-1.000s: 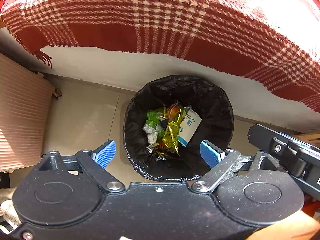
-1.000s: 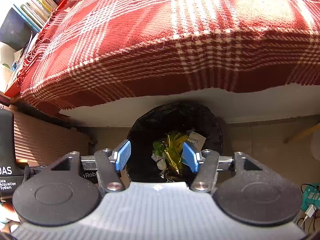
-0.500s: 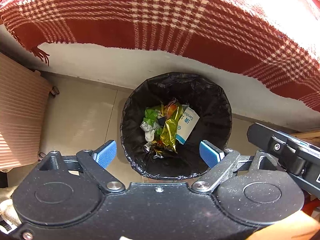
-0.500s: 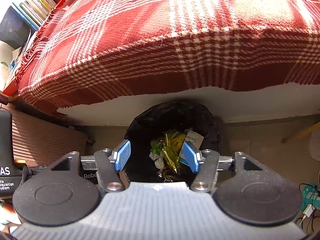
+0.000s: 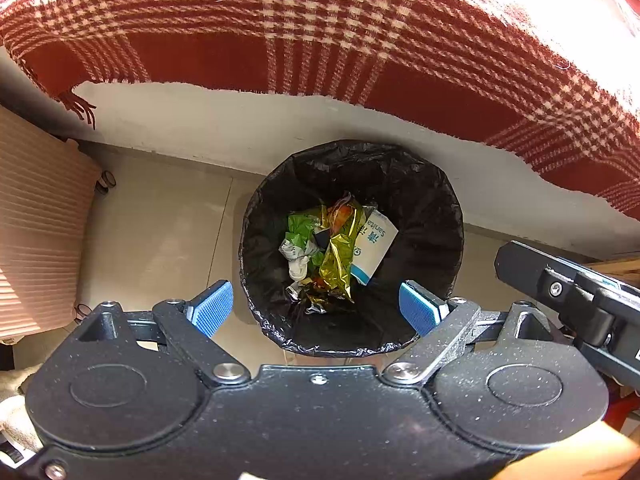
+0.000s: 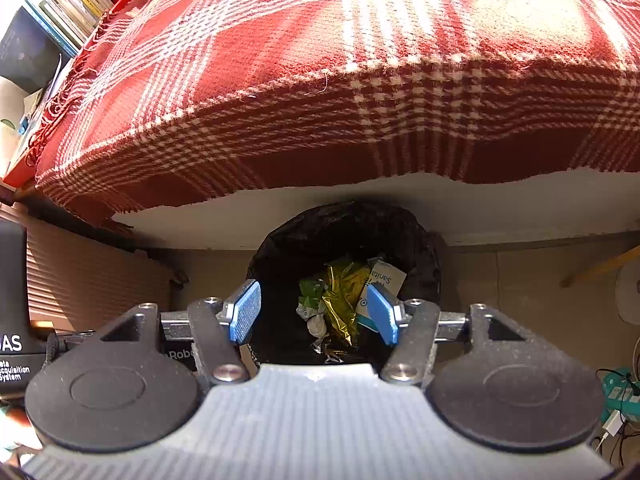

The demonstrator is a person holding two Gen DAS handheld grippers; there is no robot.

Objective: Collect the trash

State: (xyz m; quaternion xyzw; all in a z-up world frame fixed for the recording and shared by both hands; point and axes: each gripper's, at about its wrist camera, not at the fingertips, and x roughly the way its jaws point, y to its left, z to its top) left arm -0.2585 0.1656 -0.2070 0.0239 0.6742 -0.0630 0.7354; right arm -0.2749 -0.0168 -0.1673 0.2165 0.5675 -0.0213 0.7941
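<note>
Near rim of the trash bin is cut off by the left gripper body in the left wrist view; in the right wrist view the right gripper covers the bin's lower part. Print on the white-and-blue packet is only partly readable. Bin interior is dark, its base not visible. Bin stands on the tiled floor, just beside the bed's white side panel, under the overhanging red plaid blanket. It has a black liner and holds crumpled gold foil wrapper, green wrapper and white scraps. Both grippers are spread apart, nothing between the blue pads, both above the bin.
</note>
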